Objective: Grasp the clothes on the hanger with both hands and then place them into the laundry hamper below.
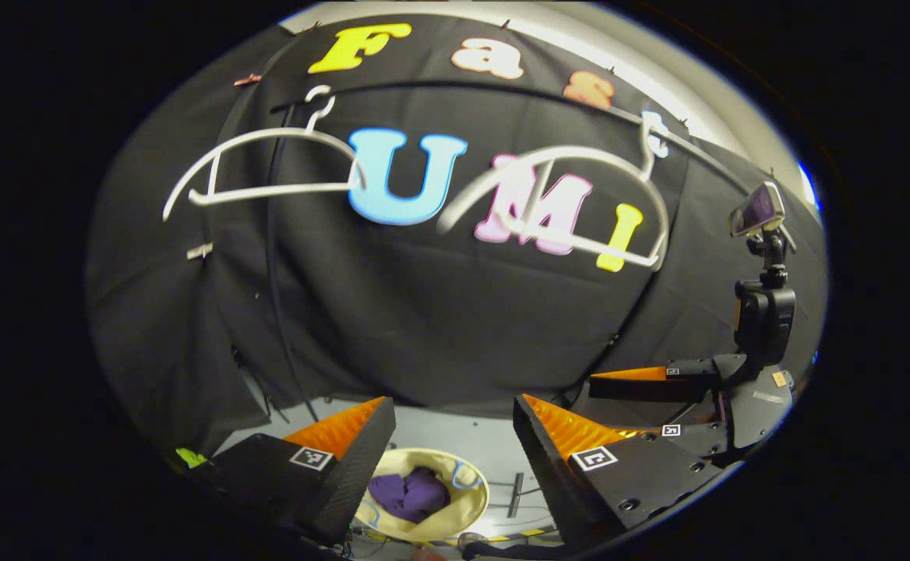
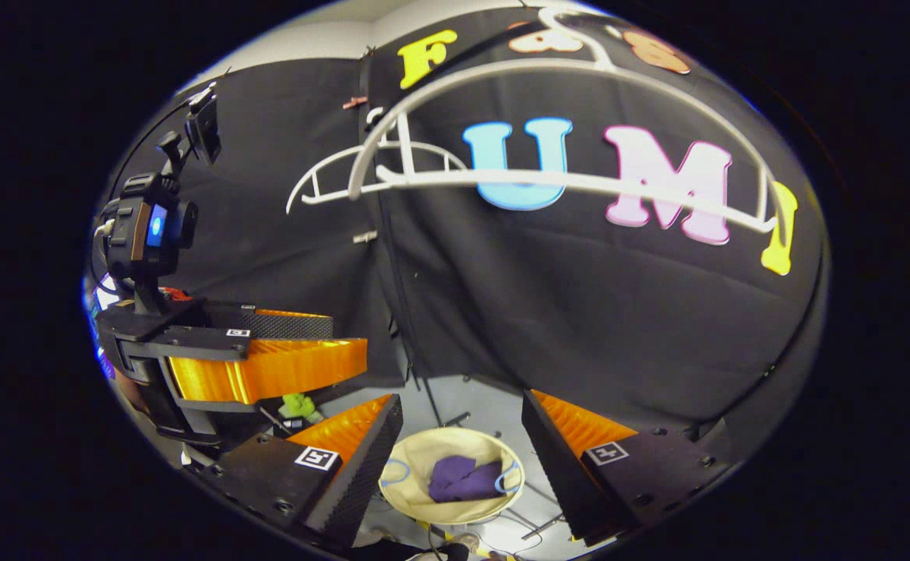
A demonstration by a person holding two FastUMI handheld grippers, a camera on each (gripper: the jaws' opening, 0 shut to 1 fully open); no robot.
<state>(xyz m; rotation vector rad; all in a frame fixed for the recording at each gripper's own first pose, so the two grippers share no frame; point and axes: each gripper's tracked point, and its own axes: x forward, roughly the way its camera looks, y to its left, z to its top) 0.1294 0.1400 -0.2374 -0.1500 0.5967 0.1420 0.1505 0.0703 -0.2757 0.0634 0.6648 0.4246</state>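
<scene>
Below bare hangers (image 1: 268, 167), purple clothes (image 1: 408, 495) fill the hamper (image 1: 467, 510); both hand-held grippers released.

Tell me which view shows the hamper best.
Right gripper view: the hamper lies between the fingers with most of its rim and the purple garment in it visible. In the left gripper view the hamper is partly hidden behind a finger.

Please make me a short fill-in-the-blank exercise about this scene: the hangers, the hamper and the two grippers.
1. The purple garment lies inside the cream laundry ____.
2. Both white hangers on the rail carry ____ clothes.
3. The left gripper has its fingers ____, holding nothing.
4. The hamper stands on the floor ____ the hangers.

Missing words: hamper; no; open; below
</scene>
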